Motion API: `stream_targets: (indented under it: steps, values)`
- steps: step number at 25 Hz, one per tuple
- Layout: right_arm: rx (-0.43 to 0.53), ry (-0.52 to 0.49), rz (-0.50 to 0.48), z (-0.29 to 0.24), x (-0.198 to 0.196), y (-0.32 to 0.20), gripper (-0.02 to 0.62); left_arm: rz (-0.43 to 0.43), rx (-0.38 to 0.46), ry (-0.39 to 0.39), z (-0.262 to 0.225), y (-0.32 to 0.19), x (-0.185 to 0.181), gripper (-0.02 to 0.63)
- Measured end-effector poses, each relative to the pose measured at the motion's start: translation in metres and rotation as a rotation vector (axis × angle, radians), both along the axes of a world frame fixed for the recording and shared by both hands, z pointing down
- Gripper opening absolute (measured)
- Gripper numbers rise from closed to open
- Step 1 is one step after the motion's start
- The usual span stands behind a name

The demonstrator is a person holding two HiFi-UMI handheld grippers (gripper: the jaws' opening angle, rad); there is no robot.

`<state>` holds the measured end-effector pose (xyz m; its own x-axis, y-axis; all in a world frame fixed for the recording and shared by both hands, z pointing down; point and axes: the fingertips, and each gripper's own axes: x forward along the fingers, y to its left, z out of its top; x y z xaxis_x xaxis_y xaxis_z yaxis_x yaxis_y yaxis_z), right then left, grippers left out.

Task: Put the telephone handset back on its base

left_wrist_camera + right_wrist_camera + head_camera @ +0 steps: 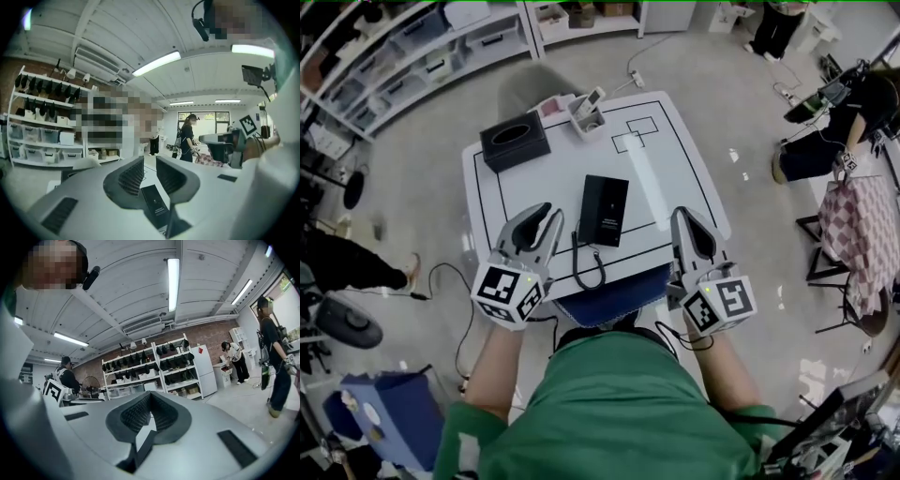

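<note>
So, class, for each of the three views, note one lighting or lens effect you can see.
Head view: even light, glare spots on the floor right of the table, shelves bowed by the lens. Left gripper view: dark round vignette, ceiling strip blown out. Right gripper view: same vignette, ceiling lamp blown out.

Blk telephone (604, 210), white table (675, 159) w/ blk lines, green shirt (609, 403)

1. The floor (422, 187) is pale grey and smooth.
2. White shelves (403, 52) with storage bins (492, 39) line one side — upper left from the head view.
3. A brick wall (213, 333) stands behind dark-laden shelves and a white fridge (206, 369).
4. Long tube lights (173, 282) run along the white ribbed ceiling (131, 291).
5. A window (218, 123) brightens the far end.
</note>
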<state>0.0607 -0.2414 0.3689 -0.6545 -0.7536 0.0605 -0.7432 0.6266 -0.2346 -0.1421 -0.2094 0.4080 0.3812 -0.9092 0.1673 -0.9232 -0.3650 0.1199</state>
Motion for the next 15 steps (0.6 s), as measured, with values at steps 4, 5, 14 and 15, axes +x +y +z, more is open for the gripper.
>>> stream_targets:
  steps: [4,5,14,15]
  values:
    - [0.032,0.001,-0.02,-0.011,-0.003,-0.002,0.023,0.003,0.035,-0.052,-0.017,0.007,0.012,0.087]
    - [0.041,-0.001,-0.025,-0.014,-0.003,-0.002,0.022,0.006,0.04,-0.044,-0.02,0.009,0.015,0.087]
    - [0.13,0.035,-0.051,-0.032,-0.003,-0.003,0.023,0.001,0.083,-0.05,-0.035,0.009,0.026,0.087]
    - [0.135,0.038,-0.051,-0.033,-0.003,-0.004,0.021,0.001,0.087,-0.055,-0.037,0.008,0.027,0.087]
